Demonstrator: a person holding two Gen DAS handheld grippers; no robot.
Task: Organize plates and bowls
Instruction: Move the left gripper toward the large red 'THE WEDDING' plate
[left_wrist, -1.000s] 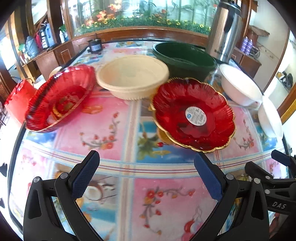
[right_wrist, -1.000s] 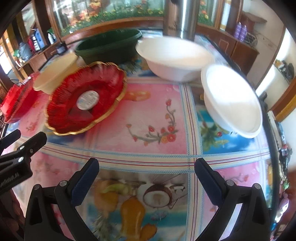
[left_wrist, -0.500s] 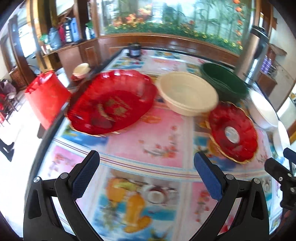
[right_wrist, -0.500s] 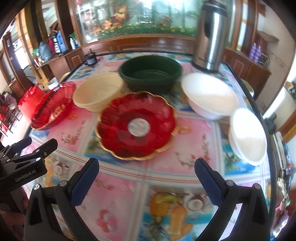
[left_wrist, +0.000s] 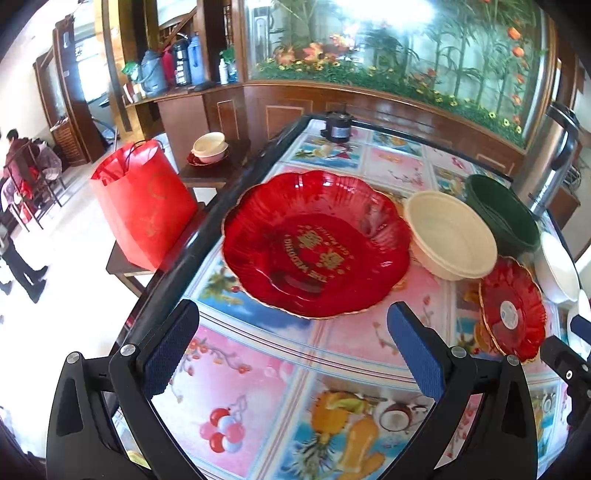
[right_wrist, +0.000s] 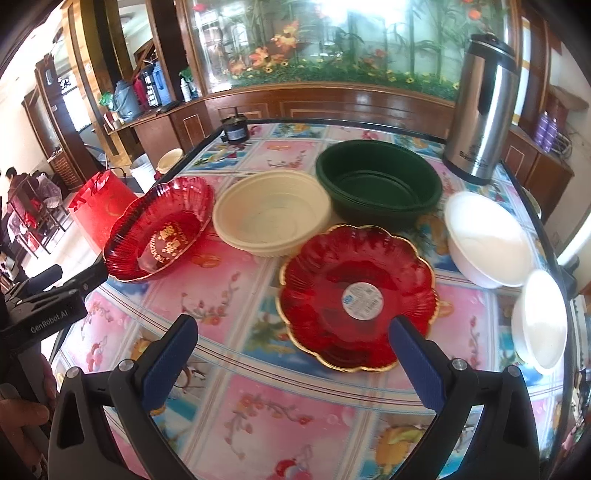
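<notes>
the left gripper (left_wrist: 293, 341) is wide open and holds nothing, it hangs above the table (left_wrist: 258, 373) in front of the big red plate (left_wrist: 314, 243), which lies near the left edge of the table and has gold letters in the middle. the right gripper (right_wrist: 293, 345) is also wide open and empty, just in front of the small red plate (right_wrist: 356, 295), the one with a round white sticker (right_wrist: 362, 300) and a gold rim. behind the two red plates there is the cream bowl (right_wrist: 271, 216), and beside it to the right the green bowl (right_wrist: 378, 184). two white bowls stand on the right side, a bigger one (right_wrist: 487, 240) and a smaller one (right_wrist: 539, 321) close to the table edge. a steel flask (right_wrist: 480, 110) stands upright behind the green bowl. a red bag (left_wrist: 142, 206) sits on a low bench beside the table
</notes>
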